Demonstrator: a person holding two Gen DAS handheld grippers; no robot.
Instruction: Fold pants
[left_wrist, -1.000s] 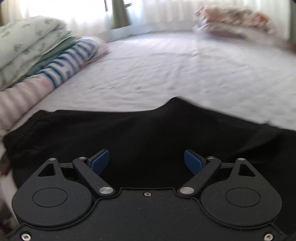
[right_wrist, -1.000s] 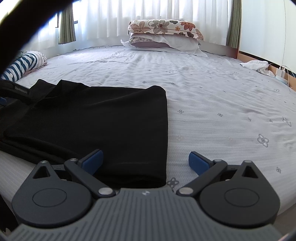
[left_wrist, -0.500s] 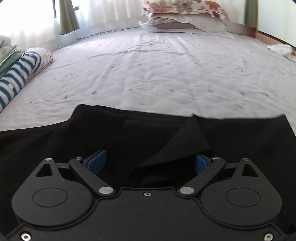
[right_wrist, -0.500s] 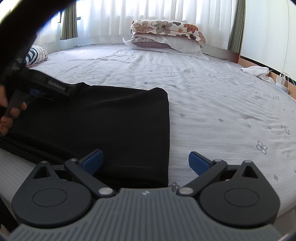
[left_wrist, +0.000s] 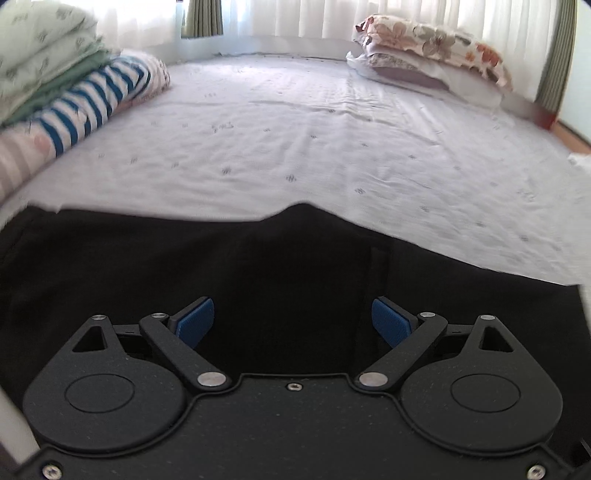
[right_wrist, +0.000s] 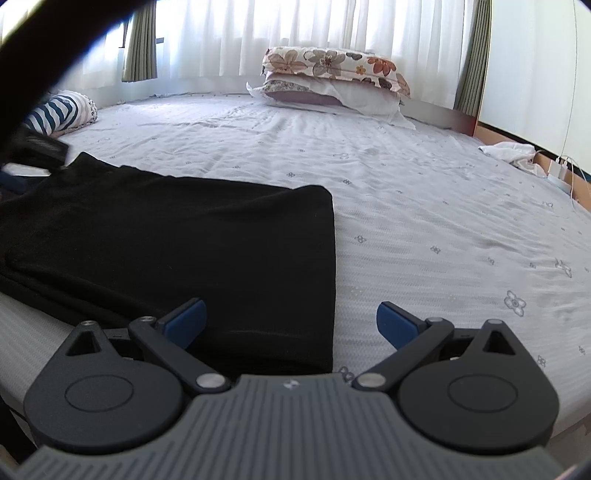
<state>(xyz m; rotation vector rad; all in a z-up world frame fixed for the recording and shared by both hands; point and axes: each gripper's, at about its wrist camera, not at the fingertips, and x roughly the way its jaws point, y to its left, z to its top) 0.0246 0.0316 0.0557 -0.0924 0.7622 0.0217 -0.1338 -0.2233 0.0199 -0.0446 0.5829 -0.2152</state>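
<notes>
A pair of black fabric pants (right_wrist: 177, 236) lies flat near the front edge of the pale grey flower-printed bed sheet (right_wrist: 424, 206). The right gripper (right_wrist: 291, 319), blue-padded jaws spread wide, straddles the pants' right hem corner. Floral pillows (right_wrist: 332, 77) rest at the bed's far edge.

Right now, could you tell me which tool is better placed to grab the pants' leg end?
Right, probably: the open right tool straddles the pants hem corner; the left tool hovers mid-fabric.
</notes>
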